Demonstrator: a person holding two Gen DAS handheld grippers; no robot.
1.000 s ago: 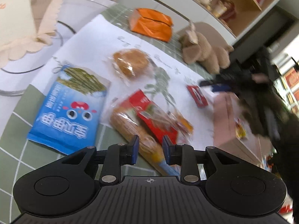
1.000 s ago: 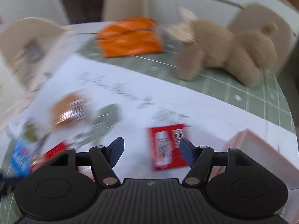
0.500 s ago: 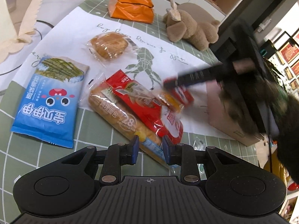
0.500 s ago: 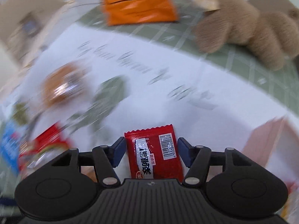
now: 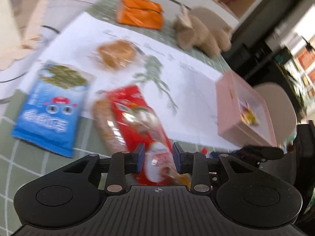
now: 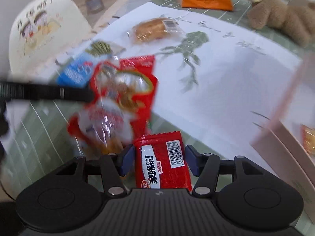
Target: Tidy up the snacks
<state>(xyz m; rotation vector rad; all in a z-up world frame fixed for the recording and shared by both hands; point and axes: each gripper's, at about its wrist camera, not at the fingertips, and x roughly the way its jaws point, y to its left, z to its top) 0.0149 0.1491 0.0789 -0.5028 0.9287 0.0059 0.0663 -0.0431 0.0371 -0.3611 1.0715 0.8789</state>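
My right gripper [image 6: 160, 160] is shut on a small red snack packet [image 6: 163, 163] and holds it above the table. My left gripper [image 5: 158, 157] has its blue pads on either side of a big red snack bag [image 5: 137, 116], which lies over a long bread pack [image 5: 107, 125]; the bag looks lifted in the right wrist view [image 6: 120, 92]. A blue seaweed bag [image 5: 51, 108], a wrapped bun [image 5: 116, 54] and an orange bag [image 5: 140, 12] lie on the table. A pink box [image 5: 242, 108] stands at the right.
A plush toy [image 5: 200, 31] lies at the far side. A cream paper bag [image 6: 43, 29] stands at the left. A white paper sheet [image 5: 189, 90] covers the green checked tablecloth [image 5: 35, 161]. A chair back [image 5: 279, 98] is behind the pink box.
My right gripper has picked up the small red packet and drawn back from the table's middle. My left gripper has moved forward over the big red bag, its jaws now around it.
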